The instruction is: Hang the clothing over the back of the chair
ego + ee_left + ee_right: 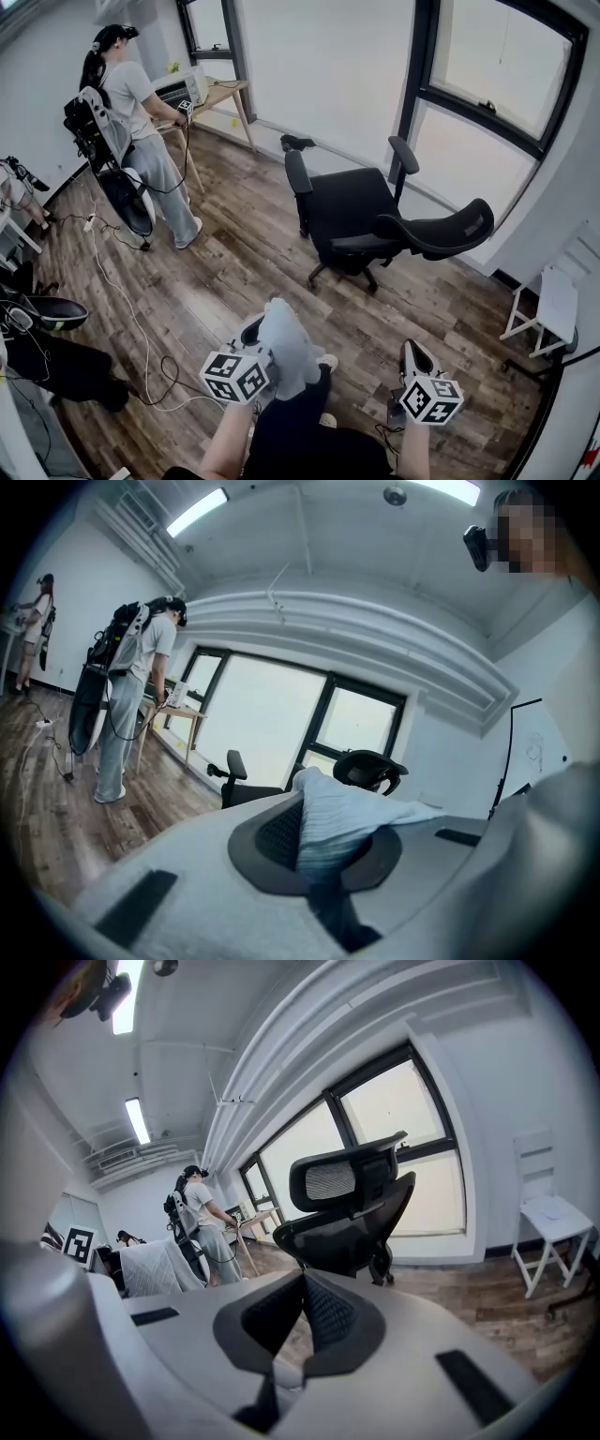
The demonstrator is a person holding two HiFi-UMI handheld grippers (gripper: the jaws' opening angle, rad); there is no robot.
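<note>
The pale grey-blue ribbed garment (289, 349) sits bunched at the tip of the left gripper (257, 332), low in the head view and right in front of the person, well apart from the chair. In the left gripper view the jaws are clamped on a fold of it, and the fabric spills up and off to the right over the pads. The right gripper (413, 354) has its jaws together at the tips with nothing between them, and it faces the black mesh office chair (356, 216). That chair stands on the wood-plank floor (234, 272) by the large window (319, 66), its backrest on the side nearer the grippers. A small white folding chair (553, 309) stands at the right wall. Back left, another person (141, 122) stands at a wooden table (220, 94).
</note>
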